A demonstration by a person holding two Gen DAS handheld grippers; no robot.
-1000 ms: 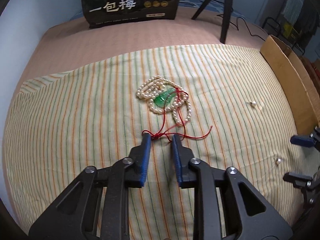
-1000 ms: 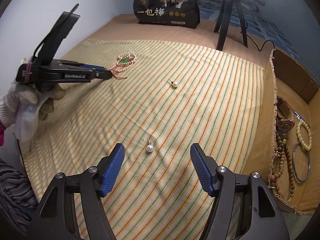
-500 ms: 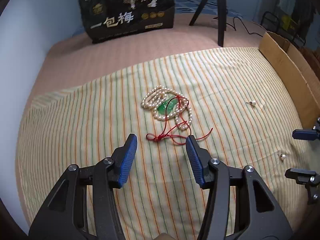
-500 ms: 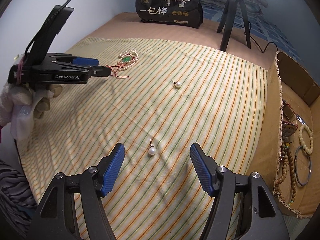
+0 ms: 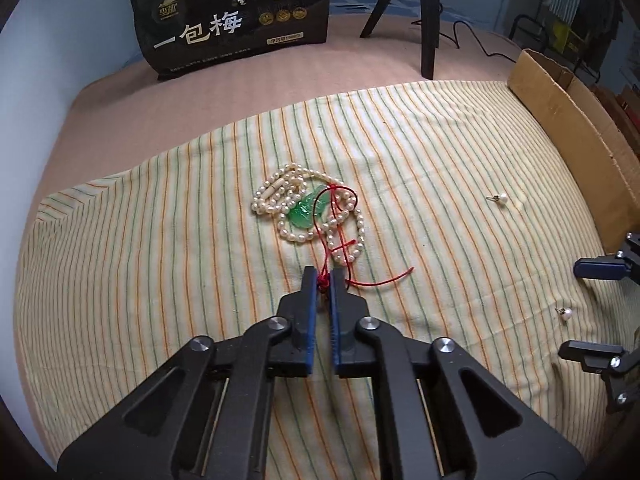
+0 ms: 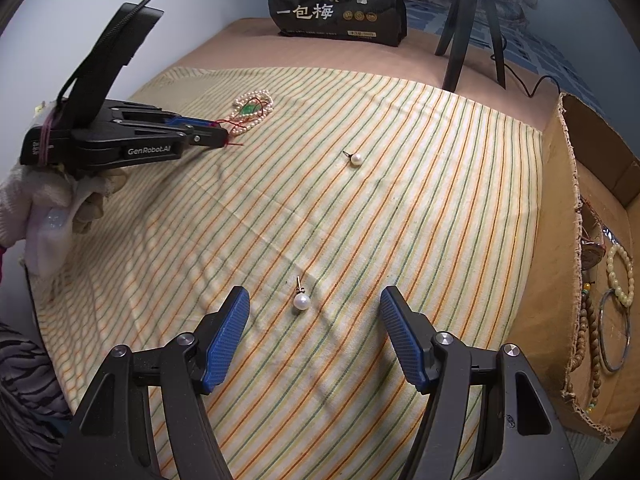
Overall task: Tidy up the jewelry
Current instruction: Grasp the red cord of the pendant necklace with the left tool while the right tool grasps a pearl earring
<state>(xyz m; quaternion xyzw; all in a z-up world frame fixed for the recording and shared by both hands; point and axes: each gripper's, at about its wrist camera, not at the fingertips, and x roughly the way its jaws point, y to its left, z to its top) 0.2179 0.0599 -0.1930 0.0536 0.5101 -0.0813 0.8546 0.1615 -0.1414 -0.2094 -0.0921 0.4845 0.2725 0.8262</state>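
A pearl necklace (image 5: 280, 200) lies heaped on the striped cloth (image 5: 160, 260) with a green pendant (image 5: 306, 210) on a red cord (image 5: 334, 236). My left gripper (image 5: 323, 280) is shut on the knot of the red cord, low on the cloth; it also shows in the right wrist view (image 6: 224, 138). My right gripper (image 6: 314, 308) is open, with a pearl stud earring (image 6: 301, 301) between its fingers on the cloth. A second pearl stud (image 6: 355, 159) lies farther out. In the left wrist view both studs show, the near one (image 5: 566, 314) and the far one (image 5: 501, 199).
A cardboard box (image 6: 560, 240) at the right edge holds bead bracelets (image 6: 620, 272) and a metal bangle (image 6: 614, 328). A black snack bag (image 5: 236, 20) and a tripod (image 5: 424, 12) stand at the back. A gloved hand (image 6: 48, 208) holds the left gripper.
My left gripper was partly shut, opened wide half a second ago, and has now closed on the red cord's knot. My right gripper stays open over the near stud.
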